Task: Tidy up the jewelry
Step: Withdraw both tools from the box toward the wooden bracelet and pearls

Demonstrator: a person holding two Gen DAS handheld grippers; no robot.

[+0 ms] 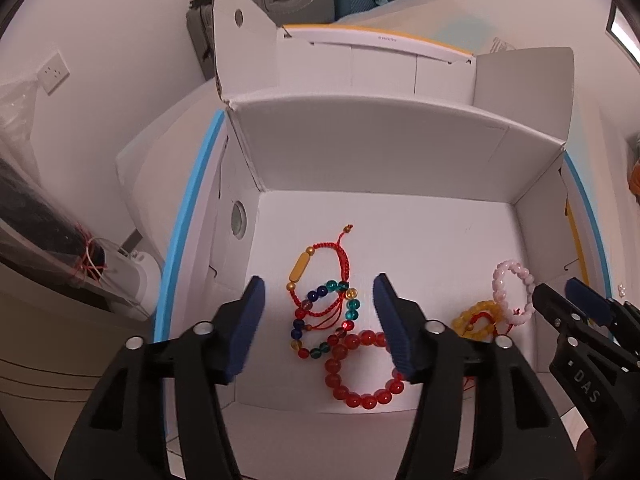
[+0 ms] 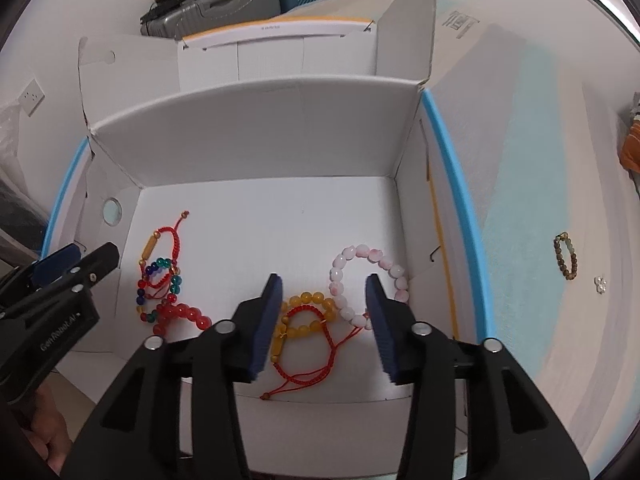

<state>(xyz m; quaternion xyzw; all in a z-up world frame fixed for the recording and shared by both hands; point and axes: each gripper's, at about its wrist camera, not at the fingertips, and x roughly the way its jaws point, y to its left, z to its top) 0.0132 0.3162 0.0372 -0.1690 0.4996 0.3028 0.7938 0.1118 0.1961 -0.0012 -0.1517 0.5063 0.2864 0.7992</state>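
Lying in white box [image 1: 360,152]: glossy red-bead bracelet [image 1: 362,368], tangled.

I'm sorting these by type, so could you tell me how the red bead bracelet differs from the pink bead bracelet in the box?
The red bead bracelet has deep, glossy red beads; the pink bead bracelet has pale, milky pink-white ones. The red one lies toward the left of the white box, overlapping a multicolour bracelet; the pink one lies to the right, against a yellow bead bracelet. Both are closed loops of round beads lying flat.
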